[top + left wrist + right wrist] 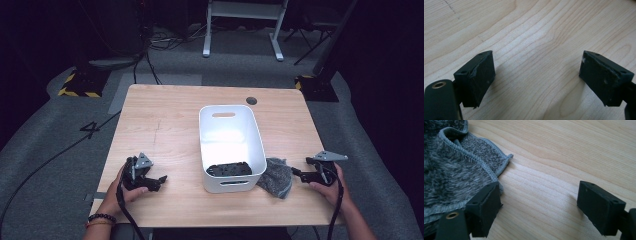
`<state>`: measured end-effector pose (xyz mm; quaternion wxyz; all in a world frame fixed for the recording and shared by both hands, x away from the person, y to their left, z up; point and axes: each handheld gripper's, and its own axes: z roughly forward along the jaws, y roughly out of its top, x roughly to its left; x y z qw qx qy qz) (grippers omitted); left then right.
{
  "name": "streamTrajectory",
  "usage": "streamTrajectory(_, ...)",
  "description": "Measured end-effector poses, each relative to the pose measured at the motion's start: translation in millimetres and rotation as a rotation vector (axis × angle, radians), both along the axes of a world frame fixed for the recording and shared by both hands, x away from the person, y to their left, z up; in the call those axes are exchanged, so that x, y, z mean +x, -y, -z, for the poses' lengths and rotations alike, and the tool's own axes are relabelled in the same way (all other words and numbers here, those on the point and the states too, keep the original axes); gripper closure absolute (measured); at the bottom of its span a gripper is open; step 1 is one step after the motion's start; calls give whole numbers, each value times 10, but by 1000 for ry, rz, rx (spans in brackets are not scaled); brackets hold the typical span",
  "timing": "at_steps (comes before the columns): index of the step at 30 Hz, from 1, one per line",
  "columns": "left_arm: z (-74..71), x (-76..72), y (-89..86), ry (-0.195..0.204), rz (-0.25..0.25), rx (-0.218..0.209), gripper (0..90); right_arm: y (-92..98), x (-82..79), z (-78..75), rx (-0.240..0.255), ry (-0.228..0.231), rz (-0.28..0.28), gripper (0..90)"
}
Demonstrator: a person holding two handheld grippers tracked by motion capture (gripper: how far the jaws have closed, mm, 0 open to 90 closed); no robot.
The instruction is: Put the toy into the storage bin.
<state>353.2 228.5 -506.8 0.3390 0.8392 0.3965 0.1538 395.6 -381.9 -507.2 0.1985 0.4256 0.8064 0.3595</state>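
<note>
Resting beside grey cloth (451, 170) — right gripper (537, 202)

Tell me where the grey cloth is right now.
In the high view the grey cloth lies on the table, against the white bin's near right corner, just left of the right gripper.

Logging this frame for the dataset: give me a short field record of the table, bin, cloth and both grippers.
table: light wood
bin: white, mid-table, upright, a dark thing lying inside at its near end
cloth: grey, crumpled, on the table against the bin's near right corner
left gripper: open, nothing between its jaws, over bare wood
right gripper: open, beside the cloth's edge, not gripping it
</note>
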Motion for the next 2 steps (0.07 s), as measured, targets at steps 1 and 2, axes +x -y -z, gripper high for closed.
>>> streamTrajectory(1, 0, 0, 1, -1, 0, -1, 134, 0, 0, 0, 0, 0, 0, 192)
streamTrajectory(2, 0, 0, 1, 0, 0, -1, 134, 0, 0, 0, 0, 0, 0, 192)
